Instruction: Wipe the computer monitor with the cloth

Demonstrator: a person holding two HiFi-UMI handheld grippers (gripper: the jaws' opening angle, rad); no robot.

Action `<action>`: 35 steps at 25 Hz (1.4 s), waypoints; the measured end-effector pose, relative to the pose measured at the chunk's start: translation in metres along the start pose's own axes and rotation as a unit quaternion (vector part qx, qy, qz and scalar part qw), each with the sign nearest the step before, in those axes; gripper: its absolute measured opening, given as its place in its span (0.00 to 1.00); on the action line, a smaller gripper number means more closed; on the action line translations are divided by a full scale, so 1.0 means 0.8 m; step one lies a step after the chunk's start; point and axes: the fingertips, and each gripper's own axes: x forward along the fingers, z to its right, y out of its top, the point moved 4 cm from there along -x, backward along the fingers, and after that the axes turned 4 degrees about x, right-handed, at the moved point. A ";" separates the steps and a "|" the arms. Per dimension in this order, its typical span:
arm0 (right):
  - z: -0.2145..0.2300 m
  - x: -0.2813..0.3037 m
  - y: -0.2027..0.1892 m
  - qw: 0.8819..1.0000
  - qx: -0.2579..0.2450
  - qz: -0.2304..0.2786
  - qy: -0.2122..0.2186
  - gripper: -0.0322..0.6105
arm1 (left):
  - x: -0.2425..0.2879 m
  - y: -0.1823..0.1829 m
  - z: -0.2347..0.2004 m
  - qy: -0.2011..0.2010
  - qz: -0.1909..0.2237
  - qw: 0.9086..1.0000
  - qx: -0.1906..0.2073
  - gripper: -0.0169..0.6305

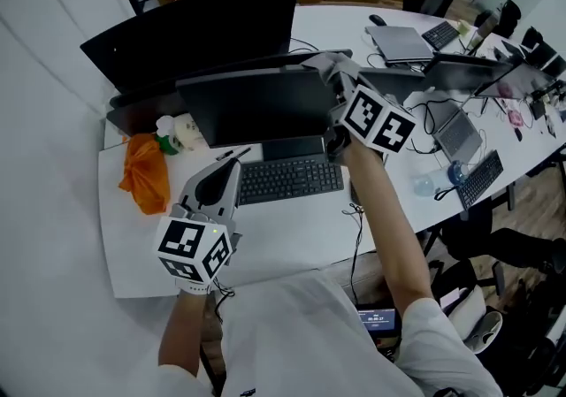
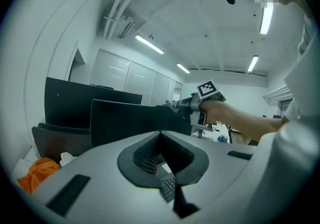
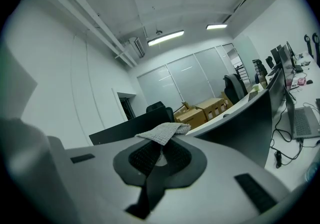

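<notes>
My right claw is clamped on the grey cloth at the upper right corner of the nearer computer monitor, at 12 o'clock from the keyboard, while my left claw, closed and empty, hovers over the bench at the keyboard's 9 o'clock.

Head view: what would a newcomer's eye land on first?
The right tool, shut on a grey cloth, is at the top right corner of the near dark monitor. The left tool hovers shut and empty by the left end of the keyboard. A crumpled orange bag stands out at the desk's left end.
</notes>
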 end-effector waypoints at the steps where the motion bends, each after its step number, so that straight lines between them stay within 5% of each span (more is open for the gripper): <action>1: 0.007 -0.002 0.004 1.000 -0.001 0.000 -0.004 0.08 | 0.002 0.000 0.002 -0.001 -0.001 1.000 0.000 0.05; 24: 0.168 -0.079 0.028 0.988 -0.089 -0.008 -0.123 0.08 | 0.021 0.001 0.034 -0.026 0.006 1.000 0.000 0.05; 35: 0.106 -0.167 -0.034 0.987 -0.149 0.022 -0.061 0.08 | 0.008 -0.015 0.038 -0.025 0.009 0.999 -0.027 0.05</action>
